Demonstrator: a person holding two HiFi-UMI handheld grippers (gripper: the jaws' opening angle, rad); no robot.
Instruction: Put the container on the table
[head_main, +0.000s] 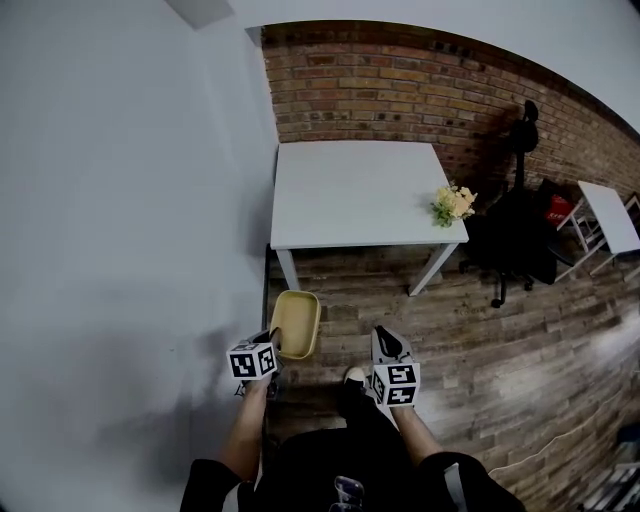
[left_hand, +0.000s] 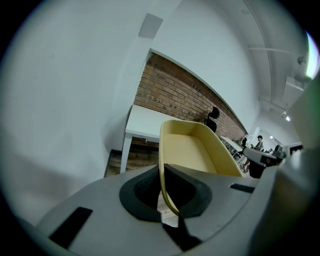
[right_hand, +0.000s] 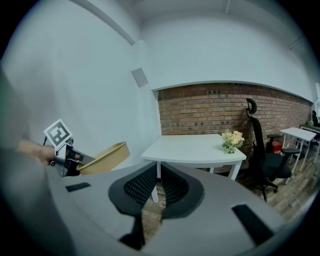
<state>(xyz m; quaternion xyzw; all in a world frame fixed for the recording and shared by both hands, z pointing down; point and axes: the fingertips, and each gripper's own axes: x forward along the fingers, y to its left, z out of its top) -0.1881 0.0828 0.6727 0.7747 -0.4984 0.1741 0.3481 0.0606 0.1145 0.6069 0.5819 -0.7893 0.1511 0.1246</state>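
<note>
A pale yellow container is held in the air over the wood floor, short of the white table. My left gripper is shut on the container's near rim; in the left gripper view the rim runs between the dark pads. The container also shows at the left of the right gripper view, with the left gripper's marker cube behind it. My right gripper hangs beside it, shut with nothing between its pads.
A small bunch of yellow flowers stands at the table's right front corner. A black office chair sits to the right of the table, by the brick wall. A white wall runs along the left.
</note>
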